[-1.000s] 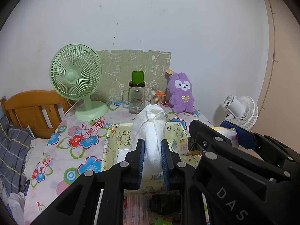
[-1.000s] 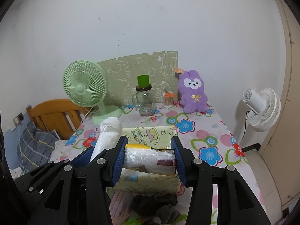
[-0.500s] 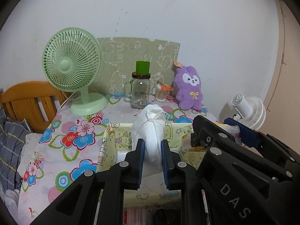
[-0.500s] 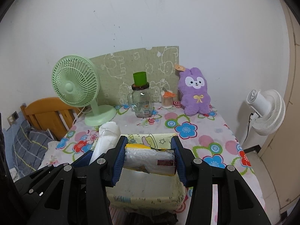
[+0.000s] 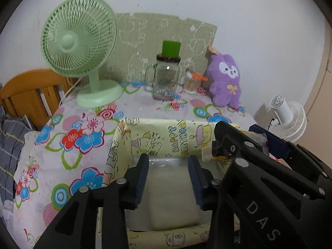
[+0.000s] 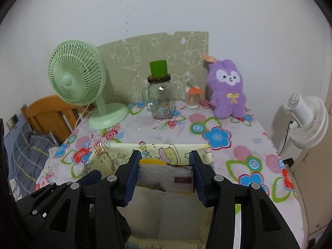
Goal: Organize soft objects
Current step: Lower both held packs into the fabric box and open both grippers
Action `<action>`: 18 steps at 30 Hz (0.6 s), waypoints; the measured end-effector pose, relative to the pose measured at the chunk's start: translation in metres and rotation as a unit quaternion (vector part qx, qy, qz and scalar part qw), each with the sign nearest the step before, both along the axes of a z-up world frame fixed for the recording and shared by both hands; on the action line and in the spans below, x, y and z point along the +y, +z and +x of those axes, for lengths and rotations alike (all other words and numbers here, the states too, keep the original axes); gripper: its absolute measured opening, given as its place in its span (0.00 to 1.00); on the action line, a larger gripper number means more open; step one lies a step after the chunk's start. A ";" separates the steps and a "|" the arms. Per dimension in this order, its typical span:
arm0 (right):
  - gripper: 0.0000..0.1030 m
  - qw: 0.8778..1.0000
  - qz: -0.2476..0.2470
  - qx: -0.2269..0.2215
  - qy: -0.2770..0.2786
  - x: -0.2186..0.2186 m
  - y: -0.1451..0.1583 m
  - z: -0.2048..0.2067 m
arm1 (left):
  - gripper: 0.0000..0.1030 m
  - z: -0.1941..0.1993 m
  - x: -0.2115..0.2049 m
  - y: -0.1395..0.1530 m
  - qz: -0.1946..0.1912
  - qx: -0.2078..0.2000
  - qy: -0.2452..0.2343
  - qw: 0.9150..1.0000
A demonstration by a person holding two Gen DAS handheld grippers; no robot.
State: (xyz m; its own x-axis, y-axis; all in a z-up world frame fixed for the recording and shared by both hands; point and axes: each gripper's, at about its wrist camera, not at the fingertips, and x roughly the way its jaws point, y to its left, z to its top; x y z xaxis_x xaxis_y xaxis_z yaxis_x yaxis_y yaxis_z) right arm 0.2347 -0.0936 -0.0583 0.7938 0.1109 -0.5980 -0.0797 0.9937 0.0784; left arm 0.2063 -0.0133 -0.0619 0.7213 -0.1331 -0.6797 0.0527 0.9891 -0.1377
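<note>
Left wrist view: the left gripper hangs over the yellow box, its jaws spread with nothing between them. Below the gap, inside the box, lies a white bundle, apart from both blue pads. The right gripper enters from the right, just beside the box's right wall, with a packet clamped in it.

Right wrist view: the right gripper holds the packet, a clear plastic pack with a yellow edge and a dark label, crosswise between its pads, above the open box. The box interior below shows pale; the white bundle cannot be made out in this view. The left gripper appears at lower left, only partly in view.

Setting, both views: the box rests at the near edge of a table covered by a floral cloth. At the rear stand a green fan, a glass jar with a green cup on its lid, a small swab tub and a purple plush, all well apart from the box. A white fan stands beyond the table's right side; a wooden headboard shows at left.
</note>
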 end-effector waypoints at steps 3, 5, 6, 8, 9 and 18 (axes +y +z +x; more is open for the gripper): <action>0.50 1.000 -0.002 0.001 0.006 0.002 -0.005 0.006 | 0.58 0.006 0.002 -0.007 -0.014 0.017 -0.008 1.000; 0.51 1.000 -0.001 0.000 0.011 0.003 -0.007 0.009 | 0.59 0.009 0.003 -0.010 -0.018 0.022 -0.007 1.000; 0.51 1.000 0.000 0.003 0.020 0.004 -0.008 0.012 | 0.63 0.010 0.003 -0.011 -0.019 0.023 -0.007 1.000; 0.52 0.999 0.000 0.009 0.033 0.004 -0.011 0.016 | 0.67 0.011 0.003 -0.013 -0.018 0.025 -0.007 0.999; 0.53 0.999 0.000 0.010 0.034 0.004 -0.012 0.016 | 0.68 0.011 0.002 -0.013 -0.017 0.025 -0.005 1.000; 0.89 1.000 -0.007 0.006 0.016 0.002 -0.013 0.017 | 0.83 0.010 -0.002 -0.012 -0.012 0.016 -0.011 1.000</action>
